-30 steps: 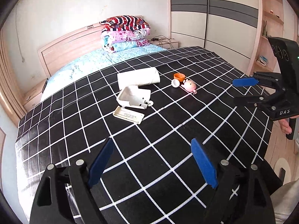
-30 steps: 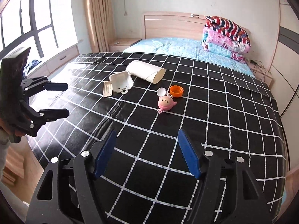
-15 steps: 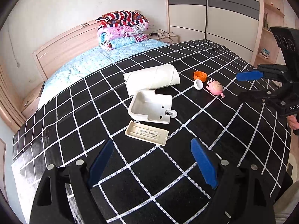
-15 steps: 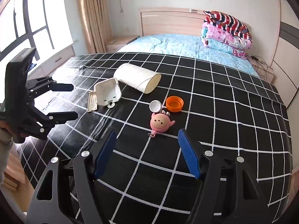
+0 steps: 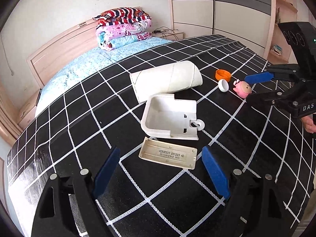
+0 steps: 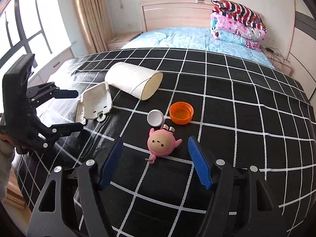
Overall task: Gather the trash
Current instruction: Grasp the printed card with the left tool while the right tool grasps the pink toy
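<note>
1. Hovering over a black grid-patterned sheet (image 5: 256, 138) on the bed; both grippers are gaping wide, holding nothing.
2. Left gripper (image 5: 161, 169) is framing the flat beige cover plate (image 5: 167, 156), which is lying just beside the white plastic tray (image 5: 169, 116). Right gripper (image 6: 155, 158) is framing the pink round-faced keychain toy (image 6: 161, 143).
3. Other trash is sitting further in: white cardboard tube (image 6: 134, 83) on its side, orange cap (image 6: 181, 112), small white cap (image 6: 155, 118) just beside it.
4. Advice for the left: the plate is thin, rigid and lying flat on soft bedding, so I'd be pressing the fingers into the sheet either side of its short span and closing on the edges, not the face.
5. Advice for the right: the toy looks smooth and domed, so likely slippery; I'd be closing low across the body, clear of the ears and metal hook.
6. The sheet looks glossy and creased; watching that the pads aren't pinching fabric.
</note>
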Demonstrator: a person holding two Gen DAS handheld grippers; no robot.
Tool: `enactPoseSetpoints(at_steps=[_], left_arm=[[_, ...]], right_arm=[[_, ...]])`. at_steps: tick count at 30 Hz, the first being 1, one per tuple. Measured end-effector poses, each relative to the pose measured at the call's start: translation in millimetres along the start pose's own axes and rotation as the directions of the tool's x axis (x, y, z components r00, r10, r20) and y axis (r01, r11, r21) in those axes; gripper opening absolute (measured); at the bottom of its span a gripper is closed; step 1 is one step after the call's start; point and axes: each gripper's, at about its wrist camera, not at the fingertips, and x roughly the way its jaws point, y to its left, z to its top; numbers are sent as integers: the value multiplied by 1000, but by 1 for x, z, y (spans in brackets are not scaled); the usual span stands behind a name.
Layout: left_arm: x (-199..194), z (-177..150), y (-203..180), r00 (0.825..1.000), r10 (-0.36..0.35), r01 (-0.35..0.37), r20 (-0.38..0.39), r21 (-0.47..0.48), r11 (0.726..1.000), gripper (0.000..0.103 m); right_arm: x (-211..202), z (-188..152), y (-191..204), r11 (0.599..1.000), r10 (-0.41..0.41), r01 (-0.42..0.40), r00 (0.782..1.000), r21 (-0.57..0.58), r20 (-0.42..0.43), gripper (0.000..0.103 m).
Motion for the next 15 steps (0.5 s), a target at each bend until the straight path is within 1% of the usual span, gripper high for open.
enactPoseSetpoints(at_steps=[1,3,5,6,7,8,11,15], left_arm=[[0,0,0,1000,-1,1,-1,0,1000,82],[1,0,-2,1000,-2,2,-4,9,1000,82],[1,0,-5,1000,5,-5,-4,22,1000,80],[1,0,-6,1000,-5,5,-4,27,1000,74],[0,0,-7,1000,-19,19,-2,27,999,64],[-1,1,-7,1000,-28,28,-1,25,999,57],[-3,1,-13,1000,0,0,4,55,998,56],[-9,-1,-15,1000,7,-7,3,54,999,56]], right_arm=[[2,0,0,1000,-5,5,1000,2,-9,52],[5,0,-2,1000,-1,1,1000,12,-15,47],[5,0,-2,1000,-5,5,1000,14,-8,45],[4,-1,-2,1000,-10,10,1000,15,-4,43],[4,-2,-3,1000,-19,19,1000,16,0,38],[3,-2,-4,1000,-19,18,1000,22,2,34],[2,-3,-6,999,-3,3,1000,46,4,34],[-2,-4,-2,999,-2,2,1000,37,8,34]])
